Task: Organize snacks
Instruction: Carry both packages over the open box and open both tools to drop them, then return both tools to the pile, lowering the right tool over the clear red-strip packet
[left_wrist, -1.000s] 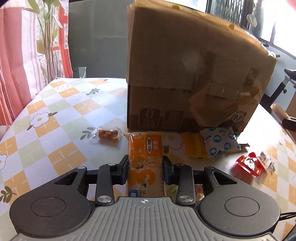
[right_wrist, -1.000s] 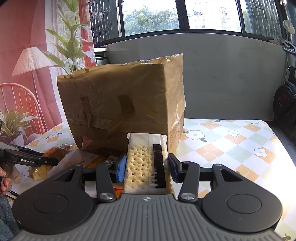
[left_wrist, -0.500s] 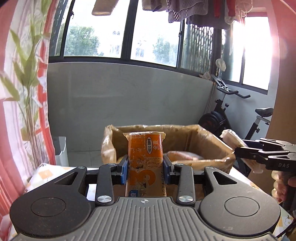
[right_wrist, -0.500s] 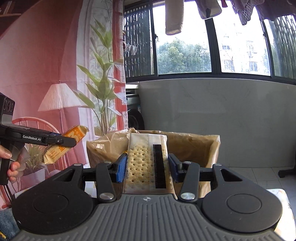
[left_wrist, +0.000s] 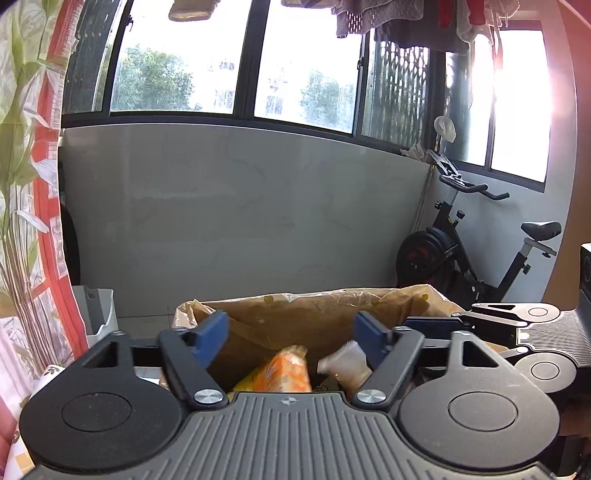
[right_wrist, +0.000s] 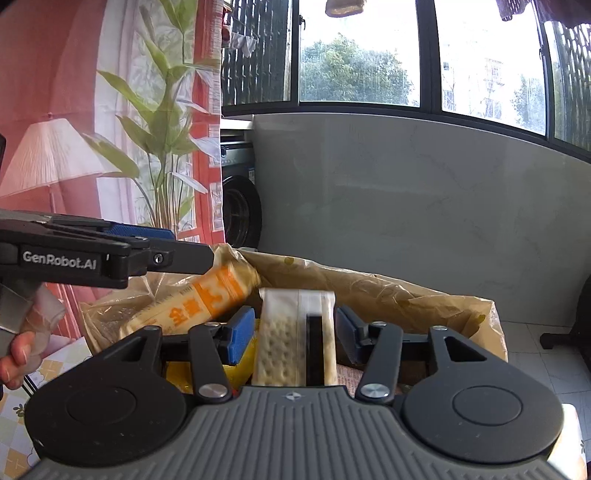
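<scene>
The left gripper (left_wrist: 291, 332) is wide open and holds nothing. Its blue pads (left_wrist: 212, 334) sit far apart over the open cardboard box (left_wrist: 303, 314). Below them the orange snack pack (left_wrist: 284, 371) is tilted inside the box, with no pad touching it. In the right wrist view the same orange snack pack (right_wrist: 207, 295) lies slanted over the box's left edge, just under the left gripper (right_wrist: 177, 245). A pale wrapped snack (left_wrist: 347, 363) sits just beside the orange one, near the right pad. The right gripper (right_wrist: 293, 334) is partly open over the box (right_wrist: 406, 295). The cracker pack (right_wrist: 291, 343) stands upright between its pads, but I cannot tell if they press on it. A yellow wrapper (right_wrist: 243, 363) lies in the box under the blue pad (right_wrist: 240, 334). A person's hand (right_wrist: 20, 354) shows at the left edge.
</scene>
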